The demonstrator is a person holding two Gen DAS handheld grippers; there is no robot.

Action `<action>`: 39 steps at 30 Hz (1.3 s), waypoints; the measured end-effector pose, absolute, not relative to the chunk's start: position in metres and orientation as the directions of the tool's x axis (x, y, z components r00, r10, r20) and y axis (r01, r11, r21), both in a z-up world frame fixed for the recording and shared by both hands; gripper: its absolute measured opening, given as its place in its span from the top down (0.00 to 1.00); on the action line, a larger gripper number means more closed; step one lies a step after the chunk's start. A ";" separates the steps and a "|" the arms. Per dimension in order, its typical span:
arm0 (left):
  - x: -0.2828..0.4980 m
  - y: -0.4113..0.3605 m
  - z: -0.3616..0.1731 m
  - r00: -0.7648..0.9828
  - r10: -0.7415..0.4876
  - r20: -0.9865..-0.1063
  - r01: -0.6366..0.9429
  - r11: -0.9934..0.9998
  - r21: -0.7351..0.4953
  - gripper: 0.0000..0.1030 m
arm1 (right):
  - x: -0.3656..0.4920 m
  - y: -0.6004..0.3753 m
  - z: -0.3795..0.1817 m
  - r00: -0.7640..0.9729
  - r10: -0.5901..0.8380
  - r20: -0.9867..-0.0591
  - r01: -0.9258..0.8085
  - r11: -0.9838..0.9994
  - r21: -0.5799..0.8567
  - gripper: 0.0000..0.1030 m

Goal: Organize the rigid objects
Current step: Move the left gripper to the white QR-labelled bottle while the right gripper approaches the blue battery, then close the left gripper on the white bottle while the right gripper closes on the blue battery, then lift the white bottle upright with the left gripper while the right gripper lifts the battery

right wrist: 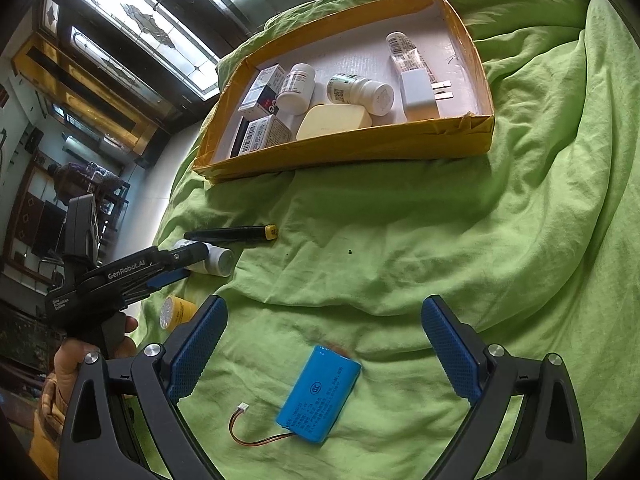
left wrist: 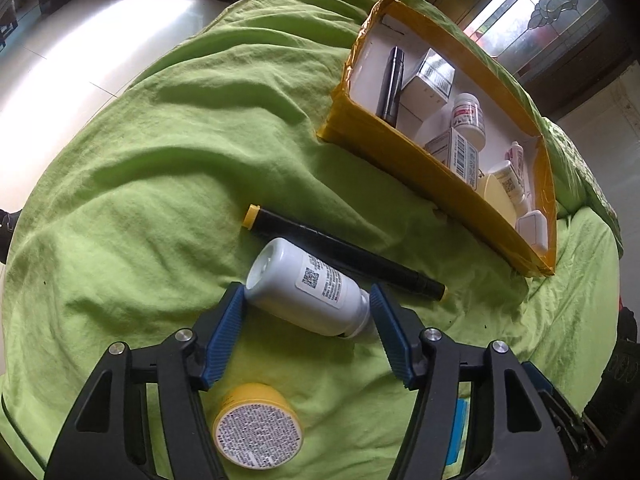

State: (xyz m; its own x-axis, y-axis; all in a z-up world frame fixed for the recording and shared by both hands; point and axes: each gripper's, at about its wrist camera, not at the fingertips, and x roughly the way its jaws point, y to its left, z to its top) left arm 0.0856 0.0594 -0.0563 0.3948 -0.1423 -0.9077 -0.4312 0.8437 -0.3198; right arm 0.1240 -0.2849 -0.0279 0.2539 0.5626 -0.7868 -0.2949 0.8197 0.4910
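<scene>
A white pill bottle (left wrist: 306,288) lies on its side on the green sheet between the blue pads of my left gripper (left wrist: 307,294); the jaws look closed against its base and cap. In the right wrist view the left gripper (right wrist: 176,266) is around that bottle (right wrist: 214,260). A black pen with yellow ends (left wrist: 344,254) lies just behind the bottle. A yellow round tin (left wrist: 258,426) lies under the left gripper. My right gripper (right wrist: 323,312) is open and empty above a blue battery pack (right wrist: 318,394) with a wire. A yellow-edged cardboard box (right wrist: 360,146) holds bottles and small boxes.
The green sheet (right wrist: 500,240) is rumpled with folds around the objects. The box (left wrist: 400,148) also shows in the left wrist view, at the far right. Tiled floor (left wrist: 80,60) and windowed doors lie beyond the bed edge.
</scene>
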 end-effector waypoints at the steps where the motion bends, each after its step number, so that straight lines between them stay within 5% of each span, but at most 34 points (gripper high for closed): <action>1: 0.088 0.060 -0.057 0.392 -0.142 -0.909 -0.443 0.837 -0.322 0.43 | 0.124 -0.284 -0.028 0.253 0.563 -0.787 -0.297 0.819 0.490 0.07; 14: 0.108 0.032 -0.053 0.387 -0.131 -0.913 -0.381 0.878 -0.288 0.44 | 0.117 -0.279 -0.036 0.195 0.551 -0.812 -0.282 0.824 0.491 0.08; 18: 0.108 0.026 -0.049 0.416 -0.112 -0.903 -0.334 0.904 -0.266 0.45 | 0.103 -0.271 -0.059 0.060 0.565 -0.823 -0.244 0.807 0.537 0.36; 24: 0.112 0.020 -0.047 0.438 -0.185 -0.880 -0.279 0.902 -0.329 0.45 | 0.094 -0.260 -0.082 -0.016 0.558 -0.829 -0.215 0.808 0.548 0.45; 28: 0.122 0.012 -0.051 0.423 -0.205 -0.883 -0.282 0.896 -0.343 0.45 | 0.093 -0.254 -0.083 0.023 0.496 -0.868 -0.261 0.841 0.474 0.66; 33: 0.128 0.000 -0.056 0.391 -0.233 -0.891 -0.269 0.896 -0.352 0.44 | 0.079 -0.229 -0.052 0.275 0.283 -0.919 -0.454 0.881 0.136 0.69; 39: 0.140 -0.013 -0.066 0.351 -0.220 -0.910 -0.281 0.902 -0.327 0.45 | 0.090 -0.238 -0.071 0.179 0.298 -0.938 -0.395 0.894 0.209 0.69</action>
